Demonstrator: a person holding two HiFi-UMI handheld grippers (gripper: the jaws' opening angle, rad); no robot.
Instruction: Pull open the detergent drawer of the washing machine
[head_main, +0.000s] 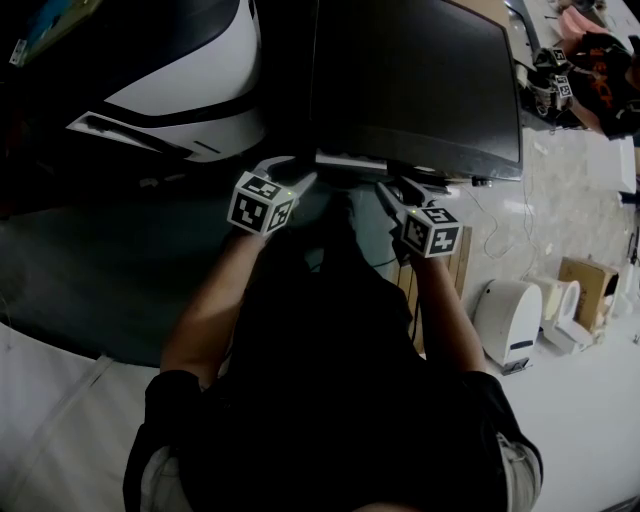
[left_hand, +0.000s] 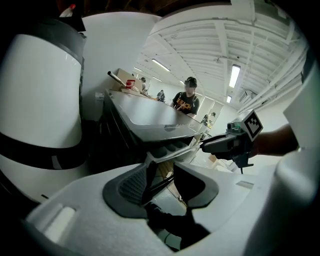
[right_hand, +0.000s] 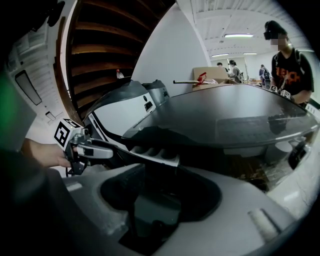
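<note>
The detergent drawer (right_hand: 152, 153) stands partly out from the front of the washing machine (head_main: 420, 80), just under its dark top, its pale moulded compartments showing. It lies between the two hand-held grippers, one at each end.

The left hand-held gripper (left_hand: 162, 169) has its jaws a little apart with nothing between them. The drawer's front edge sits just past their tips; whether they touch it I cannot tell. The right hand-held gripper (right_hand: 160, 175) has its jaws wide apart and holds nothing, with the drawer's front corner just above the gap.

To the machine's left is a white rounded casing (head_main: 190, 70) with a black band. On the floor to its right are a small white appliance (head_main: 508, 320) and a cardboard box (head_main: 588, 285). A person (right_hand: 287, 65) in a black shirt stands beyond the machine.
</note>
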